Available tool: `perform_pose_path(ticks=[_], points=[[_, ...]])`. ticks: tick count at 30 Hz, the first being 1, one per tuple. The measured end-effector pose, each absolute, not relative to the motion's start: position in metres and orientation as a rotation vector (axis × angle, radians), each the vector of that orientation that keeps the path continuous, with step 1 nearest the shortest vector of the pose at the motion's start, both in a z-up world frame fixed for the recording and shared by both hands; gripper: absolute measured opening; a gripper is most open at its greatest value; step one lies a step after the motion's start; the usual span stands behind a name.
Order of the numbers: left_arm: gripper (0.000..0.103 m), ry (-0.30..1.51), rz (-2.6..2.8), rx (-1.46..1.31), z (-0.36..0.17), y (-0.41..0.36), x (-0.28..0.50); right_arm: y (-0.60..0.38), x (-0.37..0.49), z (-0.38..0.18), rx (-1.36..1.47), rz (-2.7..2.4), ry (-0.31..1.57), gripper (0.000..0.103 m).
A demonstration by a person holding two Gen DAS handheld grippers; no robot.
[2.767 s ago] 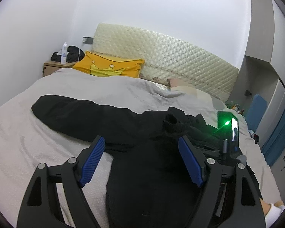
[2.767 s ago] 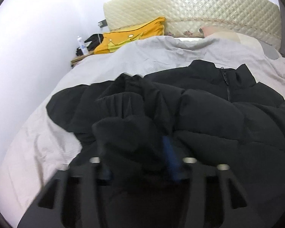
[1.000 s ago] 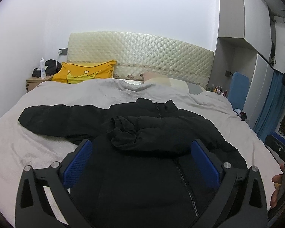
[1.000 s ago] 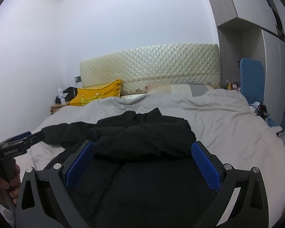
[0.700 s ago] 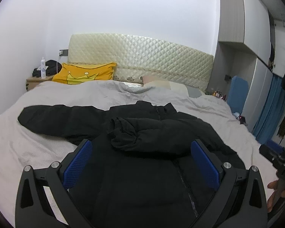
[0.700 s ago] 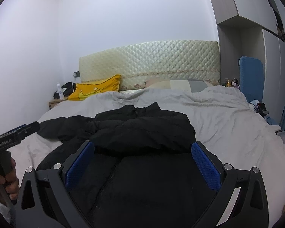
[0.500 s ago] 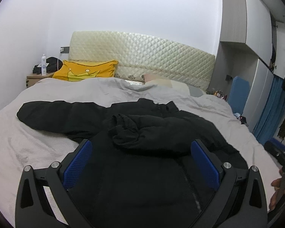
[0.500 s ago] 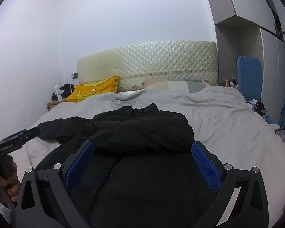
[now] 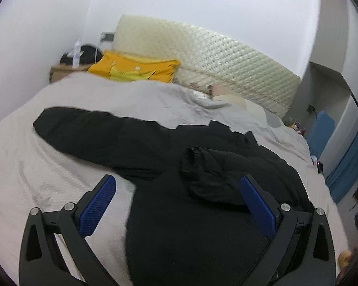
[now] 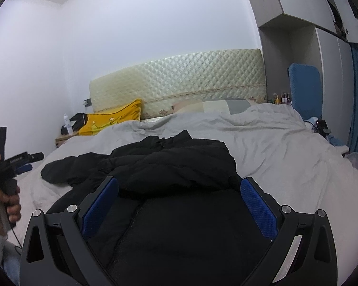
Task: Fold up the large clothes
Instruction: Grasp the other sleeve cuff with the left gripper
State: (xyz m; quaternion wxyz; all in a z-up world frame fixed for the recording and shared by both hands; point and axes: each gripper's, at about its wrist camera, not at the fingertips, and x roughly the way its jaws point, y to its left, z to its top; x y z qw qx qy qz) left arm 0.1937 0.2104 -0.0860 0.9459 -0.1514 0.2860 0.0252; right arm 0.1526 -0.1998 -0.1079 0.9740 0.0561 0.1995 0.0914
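A black puffer jacket (image 9: 191, 214) lies front up on the grey bed (image 9: 107, 100). Its right sleeve (image 9: 214, 171) is folded across the chest. Its other sleeve (image 9: 83, 128) stretches out flat to the left. My left gripper (image 9: 177, 205) is open and empty, above the jacket's left side. My right gripper (image 10: 179, 202) is open and empty, held above the jacket's lower body (image 10: 179, 233). The left gripper (image 10: 26, 160) also shows at the left edge of the right wrist view, held in a hand.
A yellow pillow (image 9: 136, 69) and a quilted cream headboard (image 9: 214, 59) stand at the far end. A nightstand (image 9: 62, 70) with a bottle is at the back left. A blue chair (image 10: 304, 88) and grey wardrobes (image 10: 298, 47) stand on the right.
The right gripper let go of the sleeve, leaving it folded across the chest, and pulled back. The left gripper has now swung left and down toward the outstretched sleeve.
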Motion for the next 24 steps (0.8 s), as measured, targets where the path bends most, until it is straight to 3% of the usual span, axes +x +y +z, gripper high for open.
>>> perform_pose_path(ticks=[12, 24], points=[[0.103, 0.671, 0.215, -0.394, -0.092, 0.331, 0.247, -0.214, 0.154, -0.119, 0.163, 0.170, 0.396, 0.103], [0.103, 0.799, 0.227, -0.598, -0.144, 0.450, 0.284, -0.199, 0.171, -0.135, 0.141, 0.146, 0.446, 0.103]])
